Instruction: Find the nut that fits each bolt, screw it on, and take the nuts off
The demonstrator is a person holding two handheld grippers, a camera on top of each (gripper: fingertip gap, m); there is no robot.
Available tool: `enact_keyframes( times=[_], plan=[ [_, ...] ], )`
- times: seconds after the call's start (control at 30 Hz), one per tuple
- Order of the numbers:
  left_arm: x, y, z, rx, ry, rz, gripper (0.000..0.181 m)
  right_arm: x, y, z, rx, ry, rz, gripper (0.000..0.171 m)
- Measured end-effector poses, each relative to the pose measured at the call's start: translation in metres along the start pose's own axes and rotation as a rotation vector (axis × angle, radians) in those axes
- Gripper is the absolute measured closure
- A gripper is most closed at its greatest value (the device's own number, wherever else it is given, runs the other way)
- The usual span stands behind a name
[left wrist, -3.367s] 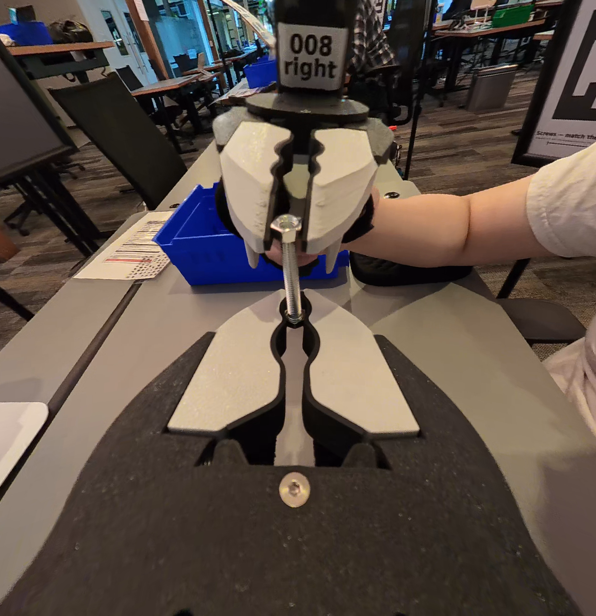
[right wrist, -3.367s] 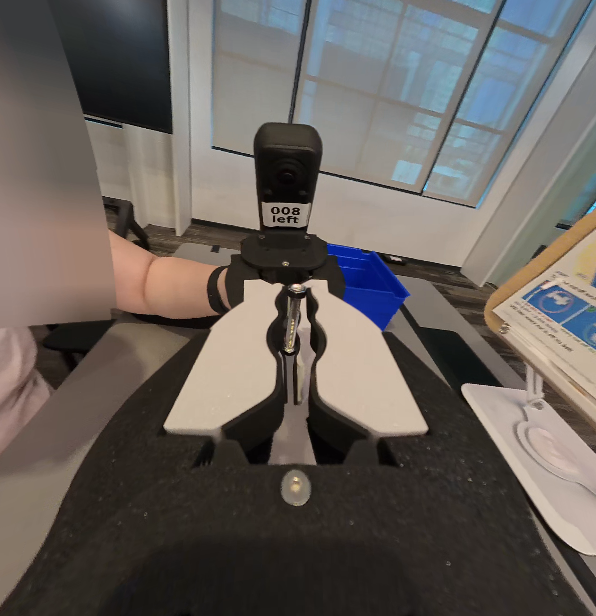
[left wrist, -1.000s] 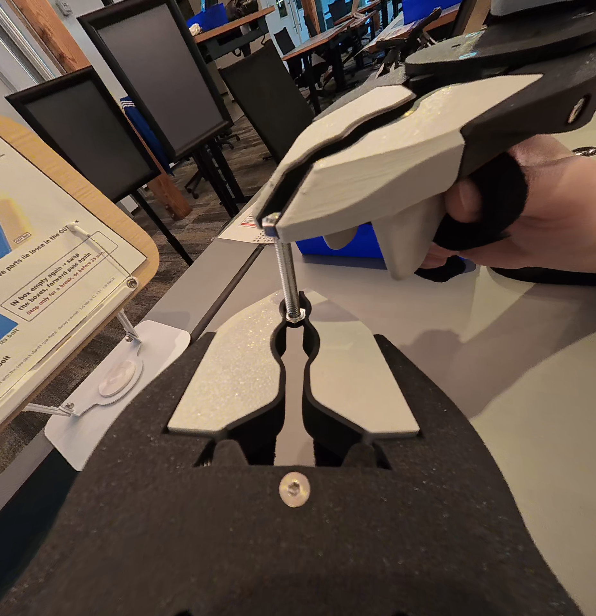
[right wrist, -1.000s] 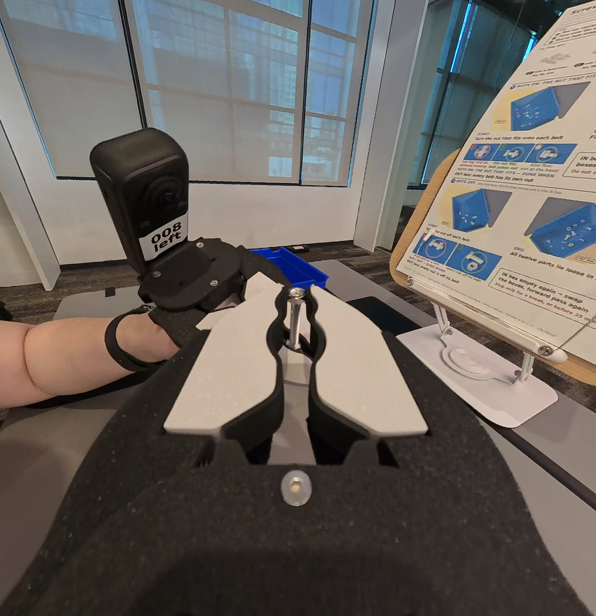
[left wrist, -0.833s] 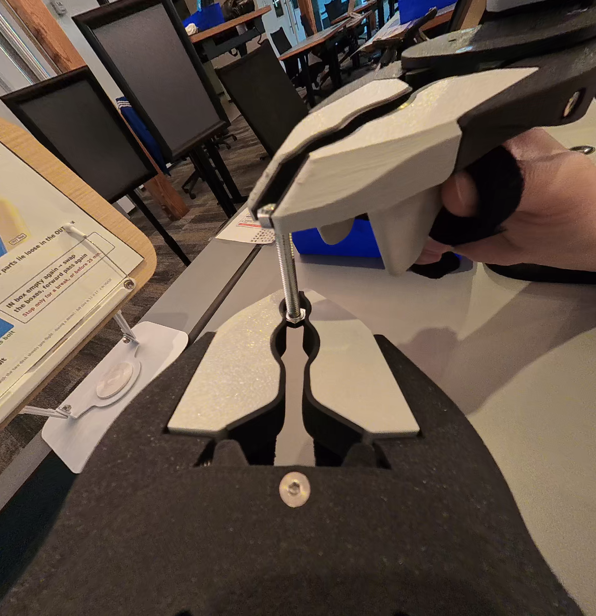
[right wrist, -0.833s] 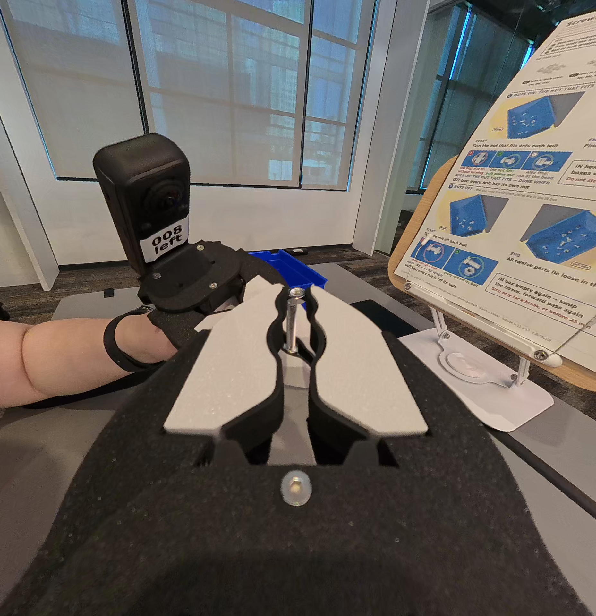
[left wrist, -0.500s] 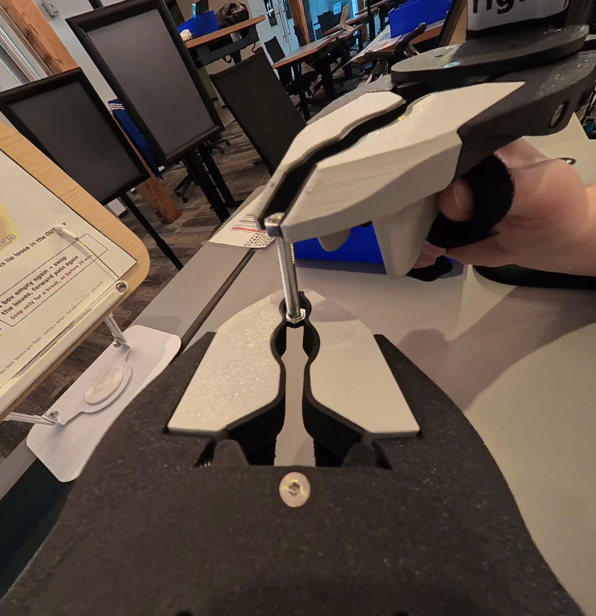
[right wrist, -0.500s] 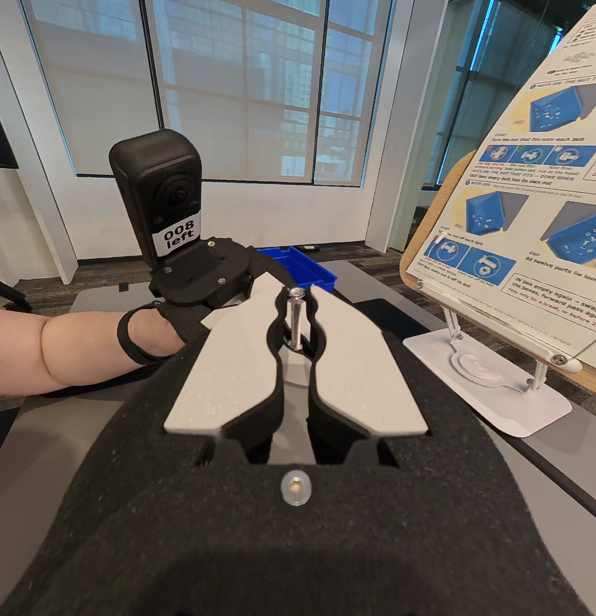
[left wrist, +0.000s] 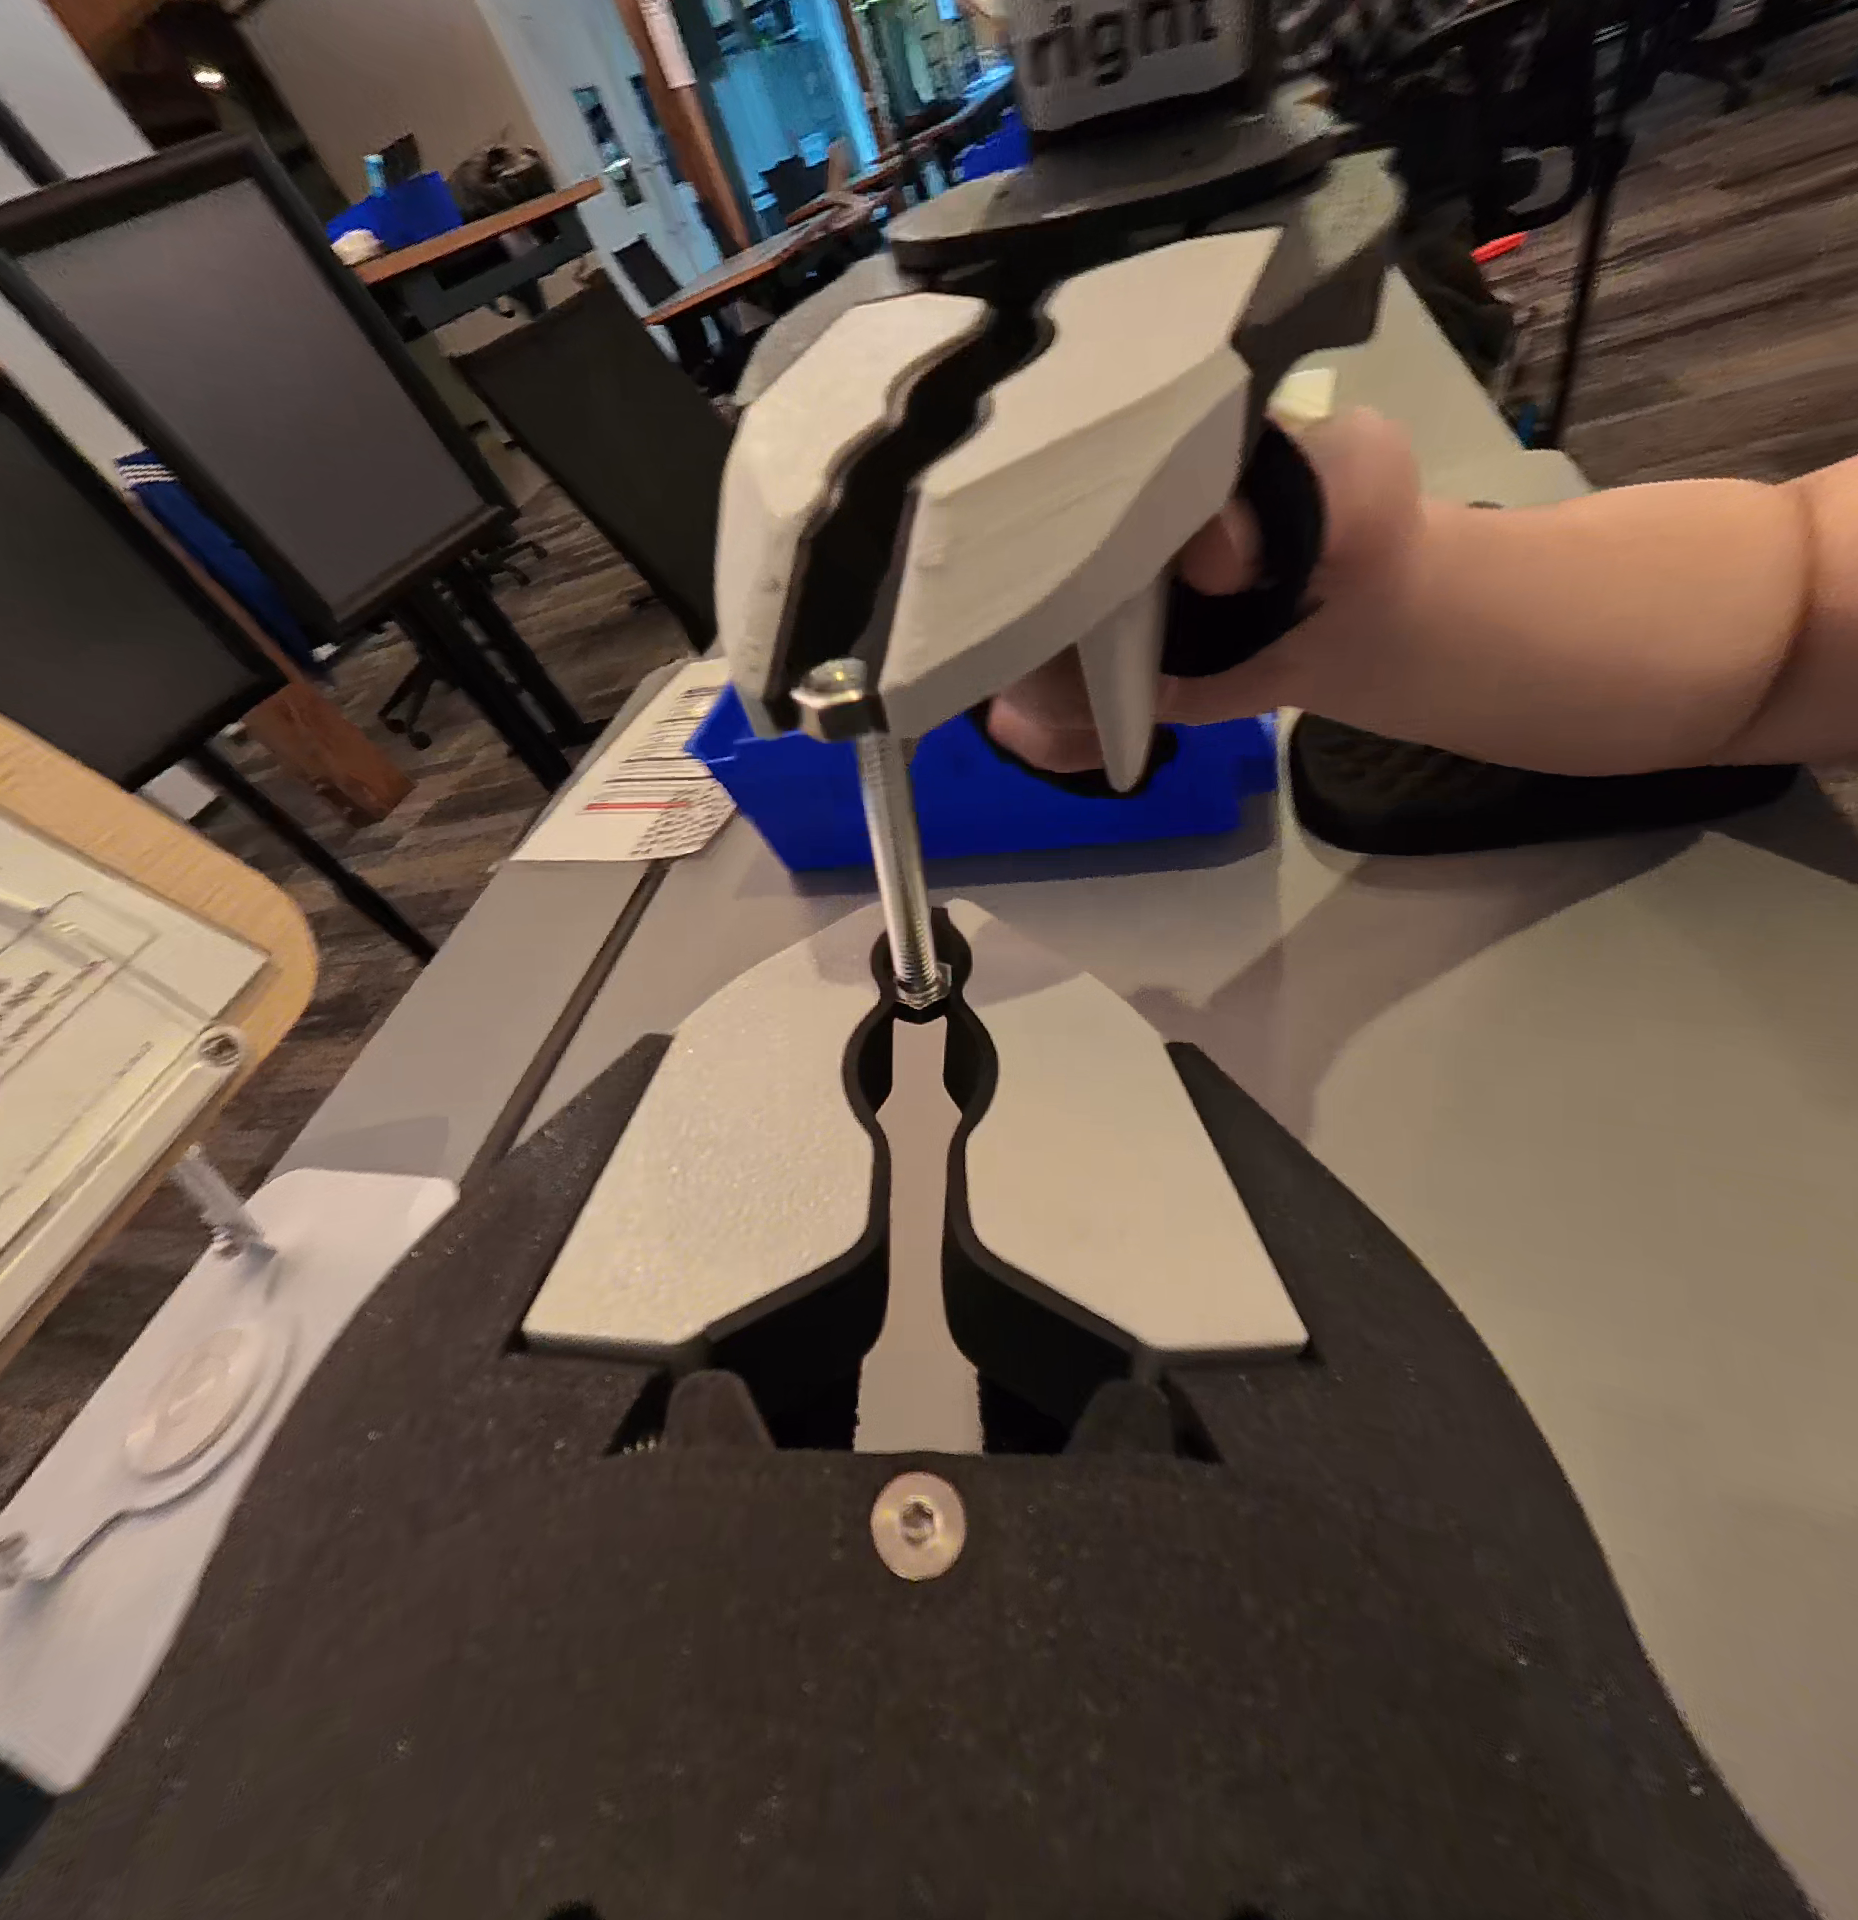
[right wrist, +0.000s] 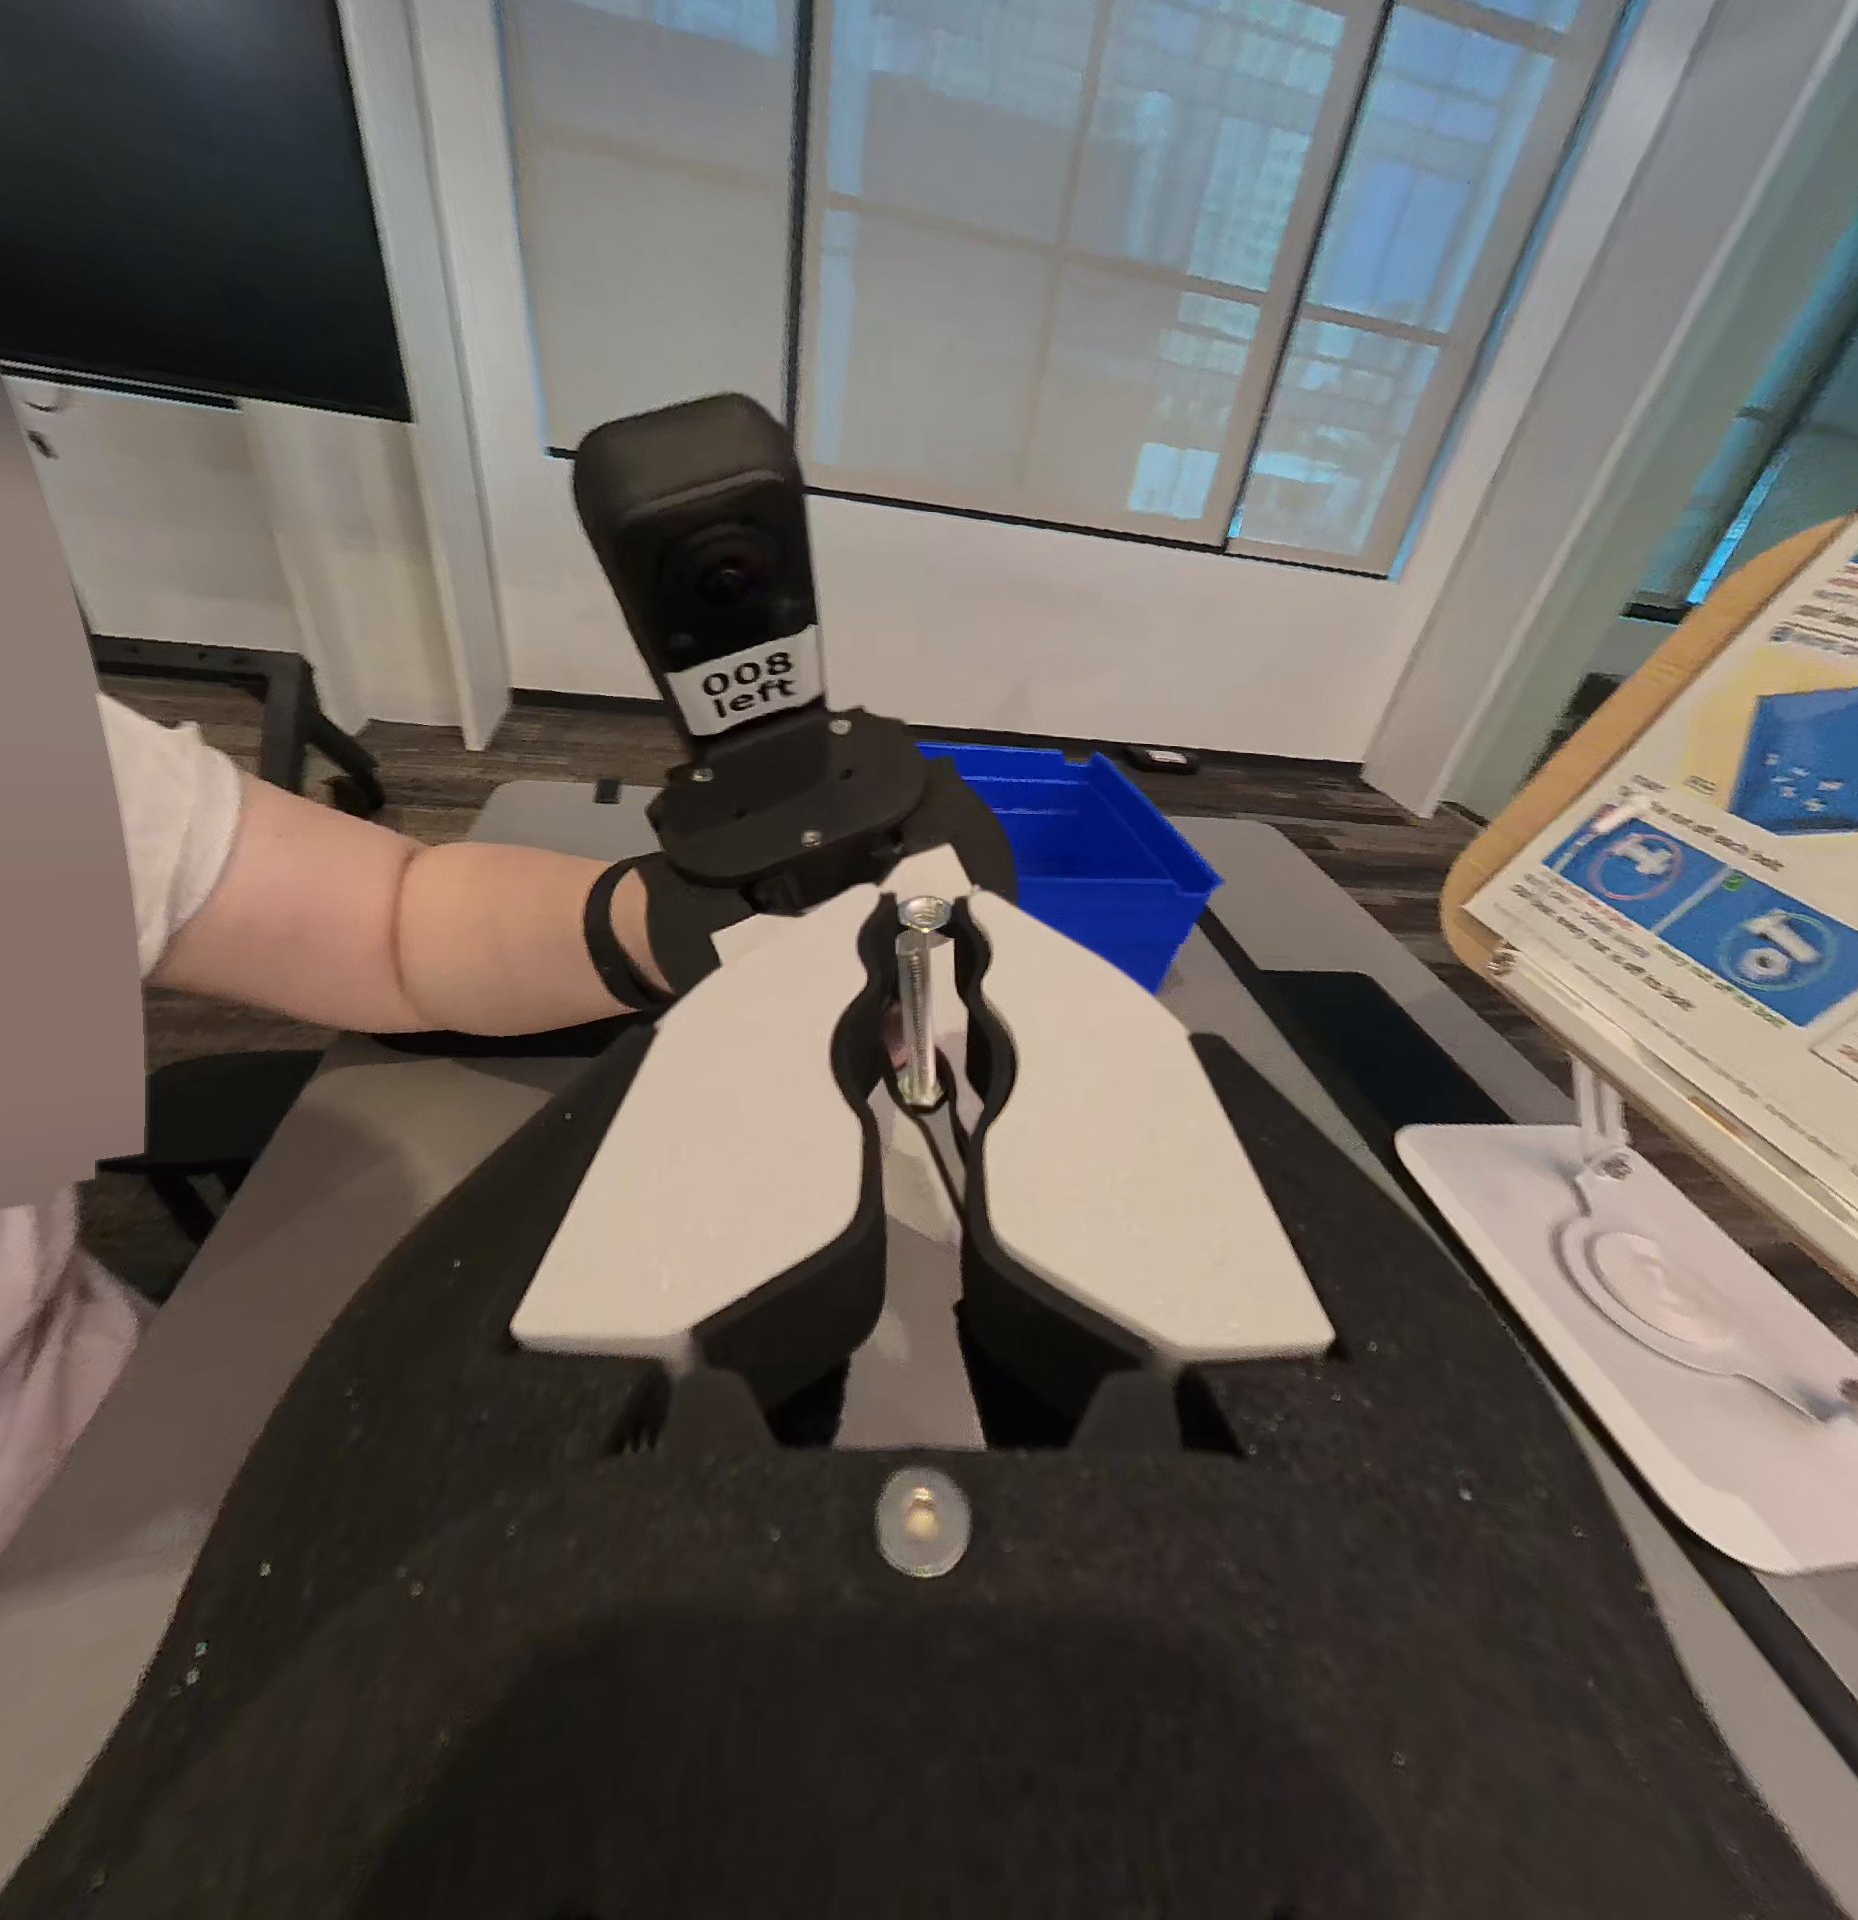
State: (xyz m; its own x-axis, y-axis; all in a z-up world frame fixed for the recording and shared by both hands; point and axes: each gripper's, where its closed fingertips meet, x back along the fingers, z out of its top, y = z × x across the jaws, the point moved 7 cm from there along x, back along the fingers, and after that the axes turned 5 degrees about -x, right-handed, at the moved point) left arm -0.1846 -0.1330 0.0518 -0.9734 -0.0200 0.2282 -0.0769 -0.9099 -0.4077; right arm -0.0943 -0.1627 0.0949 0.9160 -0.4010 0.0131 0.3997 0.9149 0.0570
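Left hand-held gripper [left wrist: 917, 961], matte grey pads on black grainy foam-like body, is clamped on a small hex nut [left wrist: 920, 992] at the threaded tip of the bolt [left wrist: 897, 868]. Right hand-held gripper [left wrist: 823, 707], same grey scalloped fingers, is pinched together on the bolt's shiny hex head, up and far from my left one. Bolt is long, silver, threaded, spanning between the two grippers, tilted slightly; it is held in the air above the smooth grey counter [left wrist: 1527, 1091]. Nut mostly hidden between the pads, only its rim shows. Blue plastic bin [left wrist: 966, 800], hard glossy walls, sits far on the counter, contents hidden, partly blocked by my right hand [left wrist: 1320, 582]. White striped paper sheet [left wrist: 650, 795] left of bin. Wooden-edged instruction board [right wrist: 1714, 935] on white stand, cut off at frame edge, blurred. Second blue bin [right wrist: 1070, 842] in right wrist view, interior not visible.
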Motion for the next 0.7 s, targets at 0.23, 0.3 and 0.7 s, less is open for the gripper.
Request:
enact_keyframes(
  times=[0.23, 0.3, 0.7],
  plan=[
    [-0.001, 0.018, 0.003, 0.080, 0.066, -0.266, 0.178, 0.018, 0.000, 0.006, -0.123, 0.012, 0.277, 0.162],
    [-0.003, 0.021, 0.003, 0.121, 0.079, -0.327, 0.178, 0.022, 0.001, 0.006, -0.153, 0.023, 0.345, 0.162],
    [-0.008, 0.039, 0.003, 0.154, 0.073, -0.492, 0.178, 0.020, -0.013, -0.009, -0.032, -0.094, 0.464, 0.162]
  ],
)
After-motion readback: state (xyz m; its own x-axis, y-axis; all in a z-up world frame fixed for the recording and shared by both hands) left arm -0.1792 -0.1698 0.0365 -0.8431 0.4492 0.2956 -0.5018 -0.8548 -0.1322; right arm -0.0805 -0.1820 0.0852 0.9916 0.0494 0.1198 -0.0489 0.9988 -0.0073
